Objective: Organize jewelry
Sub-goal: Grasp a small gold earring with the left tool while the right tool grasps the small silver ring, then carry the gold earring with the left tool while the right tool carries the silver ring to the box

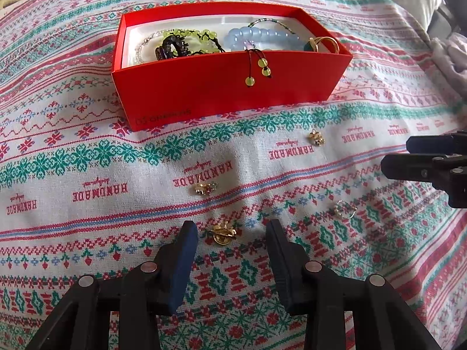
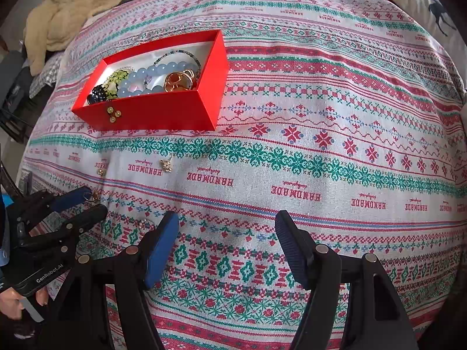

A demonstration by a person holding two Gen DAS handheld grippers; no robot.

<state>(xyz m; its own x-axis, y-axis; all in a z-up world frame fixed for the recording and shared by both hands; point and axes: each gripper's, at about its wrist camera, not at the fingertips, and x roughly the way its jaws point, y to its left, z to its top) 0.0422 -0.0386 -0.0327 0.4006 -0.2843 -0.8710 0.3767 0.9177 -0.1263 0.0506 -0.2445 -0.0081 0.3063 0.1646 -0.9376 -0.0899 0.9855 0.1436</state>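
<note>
2 jaws of the left gripper (image 1: pixel 230 230) stand wide open and hold nothing. Right between their tips lies a small gold brooch (image 1: pixel 221 232) on the patterned cloth (image 1: pixel 292 262). It looks light, hard and a bit slippery, and it lies flat, so the jaws would do best to pinch it by its 2 outer edges and close gently. The cloth is soft and may bunch up under the tips.

A little past the jaws, a bit to the left, lies a gold earring (image 1: pixel 205 188). Off to the right, near the tip line, sits a silver ring (image 1: pixel 345 208). Farther out to the right lies 1 more gold earring (image 1: pixel 316 138).

Well beyond all of these stands the red box (image 1: pixel 227 99). It already holds blue beads (image 1: pixel 256 38), green beads (image 1: pixel 192 35) and gold rings (image 1: pixel 324 43). A cord with 3 green beads (image 1: pixel 259 70) hangs over its near wall.

The right gripper (image 2: pixel 227 221) is wide open too and holds nothing. Only cloth lies between its jaws. The silver ring is just outside its left jaw.

I think the next job is to pick up the brooch.
</note>
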